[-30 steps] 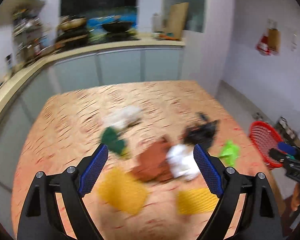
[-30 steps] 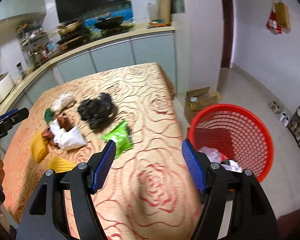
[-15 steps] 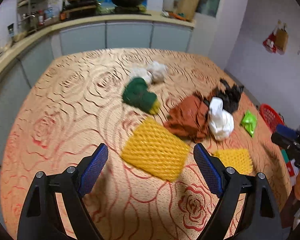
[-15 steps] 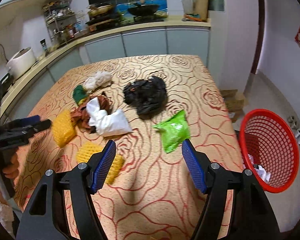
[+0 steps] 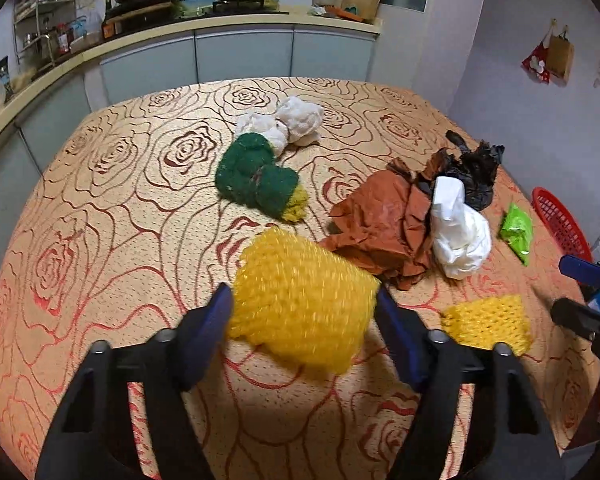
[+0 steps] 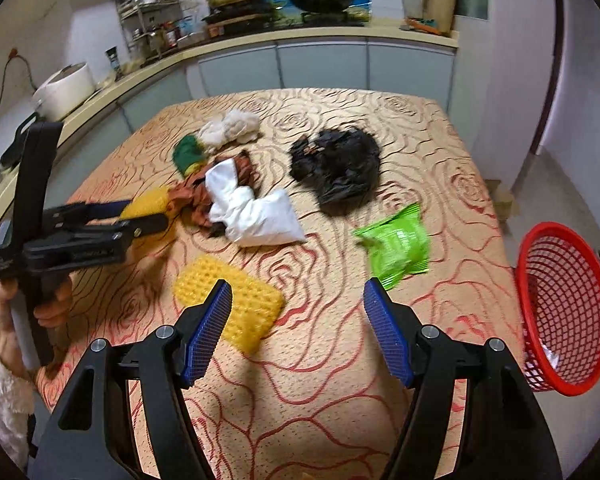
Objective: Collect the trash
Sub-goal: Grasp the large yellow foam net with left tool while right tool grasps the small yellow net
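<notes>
My left gripper [image 5: 304, 312] is closing its jaws on a large yellow foam net [image 5: 300, 292], which bulges between the blue pads; the right wrist view shows it low over the table [image 6: 148, 208]. My right gripper [image 6: 298, 320] hangs open above the cloth, holding nothing, with a smaller yellow foam net [image 6: 228, 304] by its left finger and a green packet [image 6: 396, 244] ahead on the right. Further back lie a white plastic bag [image 6: 256, 216], brown paper [image 5: 380, 220], a black bag [image 6: 340, 168], a green scrub pad [image 5: 256, 178] and white tissue [image 5: 288, 122].
A red mesh basket [image 6: 564, 308] stands on the floor past the table's right edge, with some white scraps in it. The table wears a rose-patterned cloth [image 5: 120, 200]. Kitchen counters [image 6: 300, 40] run behind and along the left. A hand in a fleecy sleeve [image 6: 4, 360] holds the left tool.
The left gripper has dropped toward the table and its jaws have narrowed around the large yellow net, which now bunches up. The right gripper swung left from the basket to over the table.
</notes>
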A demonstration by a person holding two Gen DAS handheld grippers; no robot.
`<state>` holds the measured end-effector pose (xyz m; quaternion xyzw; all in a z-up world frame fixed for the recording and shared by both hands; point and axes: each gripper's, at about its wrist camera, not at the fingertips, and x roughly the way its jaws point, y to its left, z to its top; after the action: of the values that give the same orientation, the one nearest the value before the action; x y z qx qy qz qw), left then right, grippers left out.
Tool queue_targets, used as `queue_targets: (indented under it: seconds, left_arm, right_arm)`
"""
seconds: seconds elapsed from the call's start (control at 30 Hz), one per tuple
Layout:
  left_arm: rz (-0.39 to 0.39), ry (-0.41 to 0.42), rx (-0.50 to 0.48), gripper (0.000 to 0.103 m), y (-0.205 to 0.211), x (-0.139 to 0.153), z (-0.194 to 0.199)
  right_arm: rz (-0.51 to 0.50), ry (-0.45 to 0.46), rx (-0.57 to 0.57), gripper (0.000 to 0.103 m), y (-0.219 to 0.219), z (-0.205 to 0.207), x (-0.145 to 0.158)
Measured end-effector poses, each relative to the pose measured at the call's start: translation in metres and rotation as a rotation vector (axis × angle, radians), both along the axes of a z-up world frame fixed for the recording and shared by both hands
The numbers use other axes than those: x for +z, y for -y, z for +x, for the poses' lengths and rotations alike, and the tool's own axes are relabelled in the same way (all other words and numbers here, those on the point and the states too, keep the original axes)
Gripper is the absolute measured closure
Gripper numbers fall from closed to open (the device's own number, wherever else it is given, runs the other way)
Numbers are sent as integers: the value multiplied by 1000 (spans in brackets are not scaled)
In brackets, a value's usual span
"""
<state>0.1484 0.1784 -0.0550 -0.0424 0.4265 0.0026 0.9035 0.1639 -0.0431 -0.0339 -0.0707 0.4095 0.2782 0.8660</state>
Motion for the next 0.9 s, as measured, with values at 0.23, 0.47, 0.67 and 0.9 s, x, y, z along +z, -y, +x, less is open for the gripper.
queue_targets:
  seconds: [0.23, 0.47, 0.67, 0.9]
  left_arm:
    - [-4, 10, 49, 72, -14, 2, -4]
    - [-33, 39, 86, 84, -29, 8, -14]
    - [-13, 69, 77, 84, -27, 18, -22]
    - [10, 86, 69, 84, -24, 25, -27]
  right_arm:
    - [-15, -7, 56, 37, -20, -4, -9]
    - [-23, -28, 132, 37, -37, -8, -18]
    - [-41, -54, 177, 37, -52, -9, -29]
    - [-69, -17, 173, 51, -58, -7, -30]
